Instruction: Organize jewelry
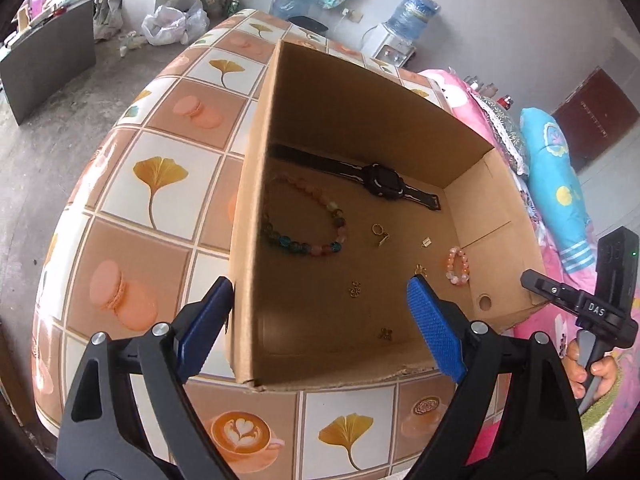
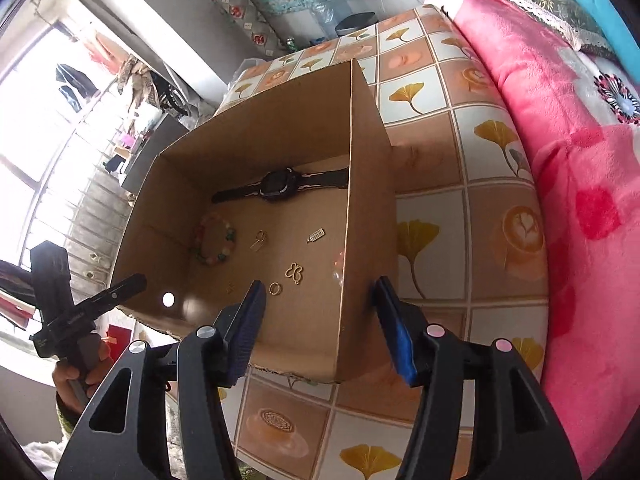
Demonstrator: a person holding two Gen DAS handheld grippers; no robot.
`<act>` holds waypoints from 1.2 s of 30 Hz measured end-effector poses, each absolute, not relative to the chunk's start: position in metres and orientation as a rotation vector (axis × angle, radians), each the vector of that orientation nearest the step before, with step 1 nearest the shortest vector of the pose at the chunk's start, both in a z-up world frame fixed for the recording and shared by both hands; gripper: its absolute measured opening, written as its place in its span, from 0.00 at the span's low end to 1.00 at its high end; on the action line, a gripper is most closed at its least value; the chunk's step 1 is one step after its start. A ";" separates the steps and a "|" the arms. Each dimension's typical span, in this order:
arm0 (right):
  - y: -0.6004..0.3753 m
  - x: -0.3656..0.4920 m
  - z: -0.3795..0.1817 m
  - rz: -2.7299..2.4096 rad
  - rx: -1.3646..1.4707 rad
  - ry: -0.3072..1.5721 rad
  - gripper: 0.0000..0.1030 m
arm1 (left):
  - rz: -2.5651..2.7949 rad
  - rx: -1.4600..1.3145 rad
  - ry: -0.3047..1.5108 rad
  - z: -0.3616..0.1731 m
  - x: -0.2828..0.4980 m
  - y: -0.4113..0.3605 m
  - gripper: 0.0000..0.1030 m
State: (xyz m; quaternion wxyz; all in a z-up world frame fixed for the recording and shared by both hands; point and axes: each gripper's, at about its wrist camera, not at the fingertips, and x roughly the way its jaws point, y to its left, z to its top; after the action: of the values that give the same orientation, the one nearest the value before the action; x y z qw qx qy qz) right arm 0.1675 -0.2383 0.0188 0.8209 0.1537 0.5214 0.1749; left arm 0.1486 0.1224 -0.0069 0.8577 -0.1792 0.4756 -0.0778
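Both grippers hang tilted steeply downward over an open cardboard box (image 1: pixel 352 120) that sits on a table covered with a ginkgo-and-coffee patterned cloth (image 1: pixel 160 184). The left gripper (image 1: pixel 320 320) stands wide apart, one blue pad outside the box's left wall and the other over the box floor, with that wall between them and nothing pinched. The right gripper (image 2: pixel 320 320) is parted too, less widely, straddling the box's right wall without pressing on it. On the box floor lie a black watch (image 1: pixel 380 182) along the far wall, a multicoloured bead bracelet (image 1: pixel 308 220) near the left wall, a smaller pink bead bracelet (image 1: pixel 457 266) near the right wall, and several small gold pieces (image 1: pixel 379 234) scattered between them. A hand (image 1: pixel 588 368) grips the right tool's handle beside a pink blanket (image 2: pixel 560 128).
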 end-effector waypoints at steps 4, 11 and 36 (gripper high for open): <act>-0.238 0.148 0.023 0.360 0.331 1.104 0.54 | -0.168 -0.370 0.991 0.000 0.138 0.121 0.82; -0.249 0.097 0.031 0.351 0.387 1.062 0.54 | -0.202 -0.368 0.994 0.004 0.108 0.121 0.82; -0.197 -0.049 0.016 0.268 0.153 0.882 0.77 | -0.028 -0.082 0.697 0.030 -0.048 0.094 0.92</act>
State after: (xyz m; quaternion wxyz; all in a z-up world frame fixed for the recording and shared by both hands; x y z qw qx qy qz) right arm -0.0491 -0.1968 0.0163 0.8928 0.0740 0.4252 0.1292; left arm -0.0480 0.0937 0.0295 0.9390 -0.0403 0.3413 -0.0137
